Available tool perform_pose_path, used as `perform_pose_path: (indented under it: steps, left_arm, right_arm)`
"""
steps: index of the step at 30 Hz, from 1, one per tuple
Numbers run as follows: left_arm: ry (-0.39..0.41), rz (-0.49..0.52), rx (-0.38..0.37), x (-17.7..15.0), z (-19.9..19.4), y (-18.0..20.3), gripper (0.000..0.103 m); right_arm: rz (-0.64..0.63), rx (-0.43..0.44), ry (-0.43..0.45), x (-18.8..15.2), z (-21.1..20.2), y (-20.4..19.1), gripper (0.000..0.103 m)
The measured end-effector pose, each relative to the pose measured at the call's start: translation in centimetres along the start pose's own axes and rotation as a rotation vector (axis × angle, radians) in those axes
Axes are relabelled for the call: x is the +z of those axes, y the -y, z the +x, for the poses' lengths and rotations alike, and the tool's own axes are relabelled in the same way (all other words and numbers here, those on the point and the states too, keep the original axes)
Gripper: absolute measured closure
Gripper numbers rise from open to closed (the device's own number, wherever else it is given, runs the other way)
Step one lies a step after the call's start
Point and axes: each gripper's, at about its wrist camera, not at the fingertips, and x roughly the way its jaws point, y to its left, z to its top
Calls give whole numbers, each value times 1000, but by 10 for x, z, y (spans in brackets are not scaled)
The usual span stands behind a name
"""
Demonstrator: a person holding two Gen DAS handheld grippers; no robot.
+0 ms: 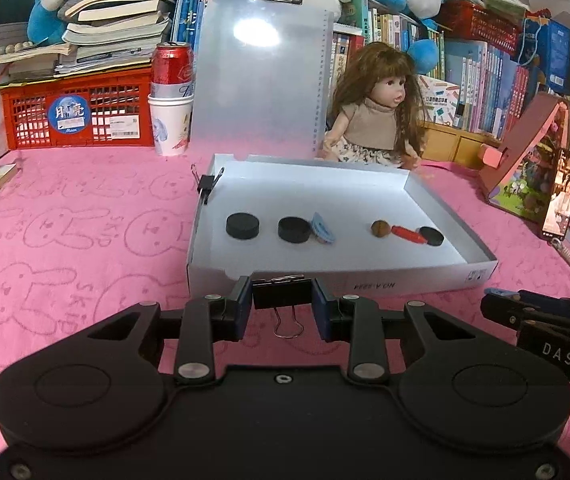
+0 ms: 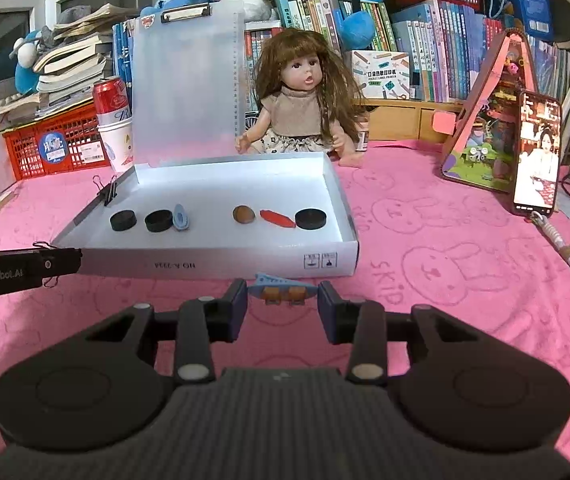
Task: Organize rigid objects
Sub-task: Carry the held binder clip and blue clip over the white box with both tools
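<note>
Holding a black binder clip (image 1: pixel 282 295) between its two blue pads, our left hand-held gripper (image 1: pixel 283 308) is narrowed to the width of the clip's body, with the wire handles hanging down toward the pink cloth. The clip sits just in front of the near wall of the white box (image 1: pixel 365 278) and is lifted clear of the cloth.

Our right hand-held gripper (image 2: pixel 283 300) is clenched on a small blue toy (image 2: pixel 283 289) with orange parts on its underside, pinched end to end between the pads, its jaws a little wider apart than the left pair. It too hangs just before the box's near wall (image 2: pixel 213 268).

Inside the box we see three black discs (image 2: pixel 123 220), a second blue piece (image 2: pixel 181 217) leaning on the middle disc, a brown nut-like ball (image 2: pixel 243 214) and a red carrot-shaped piece (image 2: pixel 277 218). Another binder clip (image 2: pixel 109 191) grips the box's left wall.

A doll (image 2: pixel 301 100) sits behind the box, and a phone (image 2: pixel 537 156) leans at the right.
</note>
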Motion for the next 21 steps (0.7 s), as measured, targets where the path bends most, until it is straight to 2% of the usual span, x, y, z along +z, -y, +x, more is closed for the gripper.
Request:
perform_pose_path:
  steps: [14, 21]
  left_arm:
    - [1, 17, -11, 25, 17, -1, 72]
    - [-34, 16, -35, 37, 39, 2, 72]
  right_arm:
    - [47, 20, -4, 28, 17, 11, 60]
    - [64, 49, -50, 42, 37, 14, 60]
